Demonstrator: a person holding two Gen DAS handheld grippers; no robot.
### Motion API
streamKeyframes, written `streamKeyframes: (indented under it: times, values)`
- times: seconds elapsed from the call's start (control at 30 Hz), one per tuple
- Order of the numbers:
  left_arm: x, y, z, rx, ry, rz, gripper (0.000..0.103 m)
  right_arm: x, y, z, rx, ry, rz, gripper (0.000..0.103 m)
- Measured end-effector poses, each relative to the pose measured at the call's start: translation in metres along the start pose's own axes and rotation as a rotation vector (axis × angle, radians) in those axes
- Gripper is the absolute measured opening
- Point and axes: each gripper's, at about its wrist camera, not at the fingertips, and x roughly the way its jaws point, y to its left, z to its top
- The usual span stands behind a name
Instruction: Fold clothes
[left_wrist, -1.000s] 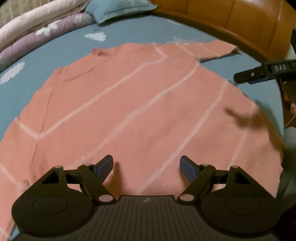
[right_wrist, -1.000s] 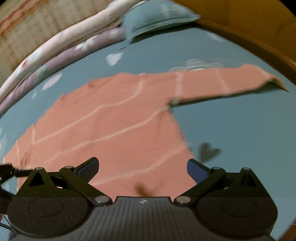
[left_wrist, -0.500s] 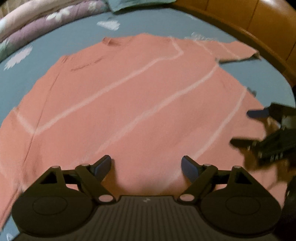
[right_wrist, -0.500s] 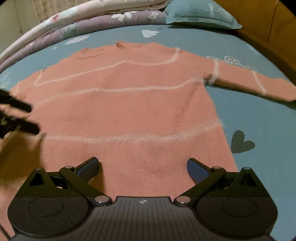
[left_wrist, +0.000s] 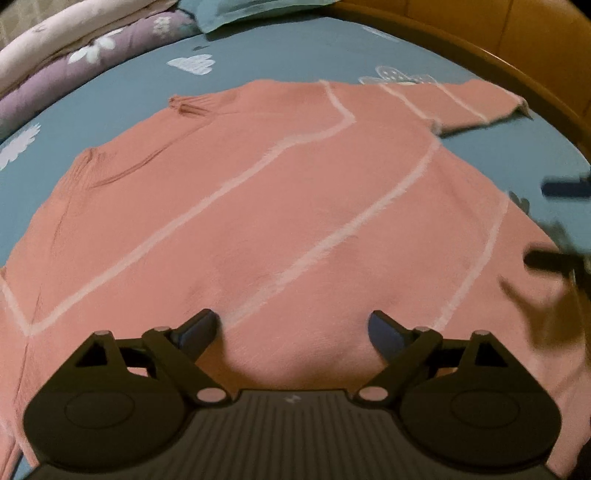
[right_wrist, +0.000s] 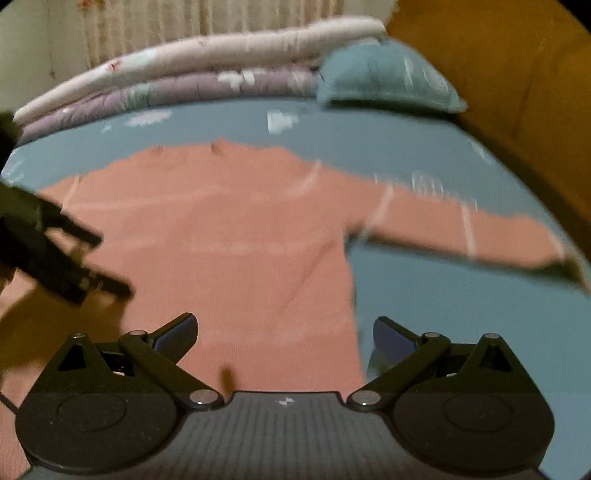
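Note:
A salmon-pink sweater (left_wrist: 280, 206) with thin white stripes lies spread flat on a blue bed sheet, one sleeve (left_wrist: 472, 103) stretched toward the headboard. My left gripper (left_wrist: 291, 328) hovers open over the sweater's lower body, nothing between its fingers. In the right wrist view the same sweater (right_wrist: 236, 236) fills the middle, its sleeve (right_wrist: 480, 232) reaching right. My right gripper (right_wrist: 284, 330) is open above the hem near the sweater's right side edge. Each gripper appears blurred at the edge of the other's view: the left gripper (right_wrist: 55, 258) and the right gripper (left_wrist: 561, 225).
The blue sheet (left_wrist: 295, 55) has white flower prints. Folded quilts, purple (right_wrist: 177, 92) and pale pink (right_wrist: 229, 51), lie along the far side with a teal pillow (right_wrist: 384, 77). An orange-brown padded headboard (right_wrist: 498, 74) curves along the right.
The right gripper has lifted and tilted up, so its view takes in the quilts and pillow. The left gripper shifted slightly over the sweater. Both stayed open.

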Motion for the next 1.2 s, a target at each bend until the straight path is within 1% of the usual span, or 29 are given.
streamKeyframes:
  times: [0.07,0.13,0.2,0.3,0.37,0.4,0.47,0.57,0.63,0.77,0.87,0.93,1.03,1.1,1.2]
  values:
    - [-0.001,0.005,0.000,-0.012,0.000,0.005,0.090,0.009,-0.017,0.009,0.012,-0.023,-0.005,0.103]
    - [-0.001,0.008,-0.002,-0.029,-0.003,0.001,0.090,0.018,-0.046,0.012,0.080,-0.010,-0.043,0.103]
    - [0.000,0.009,-0.003,-0.039,-0.010,0.004,0.091,0.019,-0.079,0.008,0.156,-0.012,-0.085,0.103]
    - [0.004,0.008,-0.002,-0.049,-0.020,0.015,0.095,0.019,-0.128,-0.003,0.253,-0.028,-0.147,0.103]
    - [0.006,0.006,0.000,-0.059,-0.024,0.028,0.096,0.022,-0.159,-0.010,0.312,-0.036,-0.166,0.103]
    - [0.006,0.004,0.001,-0.065,-0.025,0.035,0.097,0.024,-0.174,-0.013,0.341,-0.040,-0.175,0.103]
    - [0.007,0.003,0.003,-0.078,-0.028,0.050,0.097,0.035,-0.199,-0.015,0.390,-0.048,-0.164,0.103]
    - [0.010,0.001,0.006,-0.103,-0.029,0.081,0.099,0.053,-0.232,-0.012,0.414,-0.070,-0.154,0.103]
    - [0.013,-0.003,0.008,-0.119,-0.030,0.111,0.100,0.067,-0.250,-0.008,0.401,-0.091,-0.141,0.103]
    - [0.015,-0.009,0.014,-0.125,-0.022,0.152,0.100,0.089,-0.269,0.004,0.350,-0.127,-0.111,0.103]
    - [0.016,-0.012,0.019,-0.118,-0.014,0.174,0.100,0.094,-0.284,0.010,0.359,-0.151,-0.102,0.103]
    - [0.016,-0.015,0.022,-0.095,-0.019,0.188,0.100,0.095,-0.294,0.014,0.377,-0.175,-0.102,0.103]
    - [0.014,-0.020,0.028,-0.061,-0.026,0.210,0.100,0.092,-0.307,0.016,0.417,-0.228,-0.157,0.103]
    - [0.014,-0.023,0.031,-0.040,-0.032,0.222,0.099,0.084,-0.314,0.016,0.435,-0.264,-0.214,0.103]
    - [0.014,-0.021,0.033,-0.033,-0.042,0.210,0.099,0.070,-0.320,0.018,0.412,-0.263,-0.342,0.103]
